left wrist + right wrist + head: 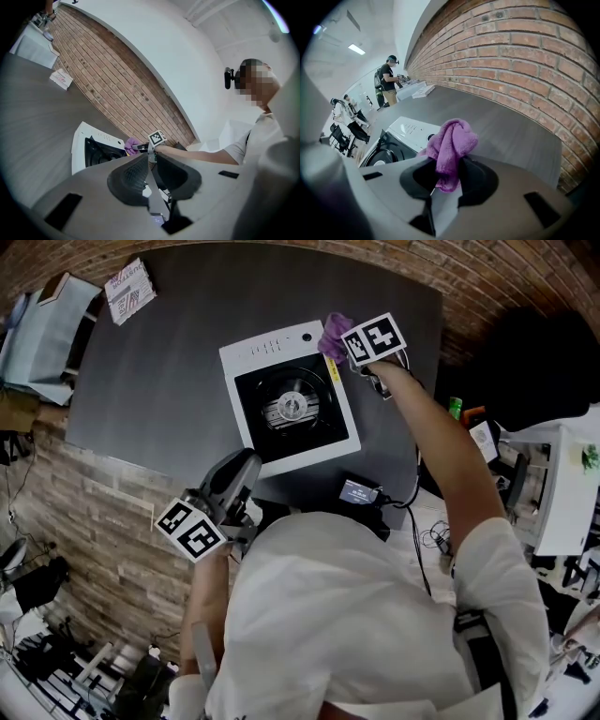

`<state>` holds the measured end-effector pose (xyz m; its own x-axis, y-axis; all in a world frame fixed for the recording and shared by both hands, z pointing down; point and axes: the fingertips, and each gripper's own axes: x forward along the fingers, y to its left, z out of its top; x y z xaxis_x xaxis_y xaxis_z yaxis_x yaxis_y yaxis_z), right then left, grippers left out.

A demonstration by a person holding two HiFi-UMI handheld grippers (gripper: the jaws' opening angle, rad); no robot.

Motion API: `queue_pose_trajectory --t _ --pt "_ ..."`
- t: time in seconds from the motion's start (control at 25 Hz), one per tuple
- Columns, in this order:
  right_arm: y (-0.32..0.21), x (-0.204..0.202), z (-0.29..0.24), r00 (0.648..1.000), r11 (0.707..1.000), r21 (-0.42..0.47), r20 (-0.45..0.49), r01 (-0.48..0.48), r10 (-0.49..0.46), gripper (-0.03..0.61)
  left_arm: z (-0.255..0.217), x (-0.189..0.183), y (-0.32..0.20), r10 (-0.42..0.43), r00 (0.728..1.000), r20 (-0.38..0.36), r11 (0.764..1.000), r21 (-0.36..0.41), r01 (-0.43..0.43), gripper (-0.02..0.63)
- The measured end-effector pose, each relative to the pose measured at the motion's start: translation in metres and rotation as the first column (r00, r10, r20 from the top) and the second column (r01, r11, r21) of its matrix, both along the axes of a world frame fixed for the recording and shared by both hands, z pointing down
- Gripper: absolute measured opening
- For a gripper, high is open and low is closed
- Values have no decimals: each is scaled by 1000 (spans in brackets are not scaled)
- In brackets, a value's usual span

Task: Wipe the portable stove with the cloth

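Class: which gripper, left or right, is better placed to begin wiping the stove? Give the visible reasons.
Right. The right gripper is shut on the purple cloth at the far corner of the stove; the left gripper holds nothing and sits off its near edge.

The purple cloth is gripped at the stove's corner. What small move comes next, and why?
Probably lower the right gripper so the cloth presses onto the white top panel of the stove. The jaws are shut on the bunched cloth, which sits at the stove's far right corner, and contact with the surface cannot be confirmed.
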<state>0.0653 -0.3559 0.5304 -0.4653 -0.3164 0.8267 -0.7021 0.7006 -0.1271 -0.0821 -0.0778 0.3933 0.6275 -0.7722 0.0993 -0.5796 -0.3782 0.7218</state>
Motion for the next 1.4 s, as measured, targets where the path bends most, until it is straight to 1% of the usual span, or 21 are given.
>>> queue_pose_trajectory --t 0.4,0.72,1.04,1.24,1.4 --pt "23 20 -1 998 1000 10 49 -29 29 103 -3 4 5 14 1000 -6 1000 12 -14 66" --pt "39 0 -4 997 1000 5 80 -3 2 103 -7 9 6 24 1000 -5 999 23 -24 66" --pt "59 5 1 996 1000 7 82 -20 19 103 -10 8 10 27 1000 -3 999 26 -27 66" --pt "72 10 4 996 999 12 86 -30 29 103 -8 14 8 59 998 -5 998 26 -59 66" --pt "85 14 4 998 999 31 57 -9 7 103 -8 20 6 88 996 -9 996 29 -88 66"
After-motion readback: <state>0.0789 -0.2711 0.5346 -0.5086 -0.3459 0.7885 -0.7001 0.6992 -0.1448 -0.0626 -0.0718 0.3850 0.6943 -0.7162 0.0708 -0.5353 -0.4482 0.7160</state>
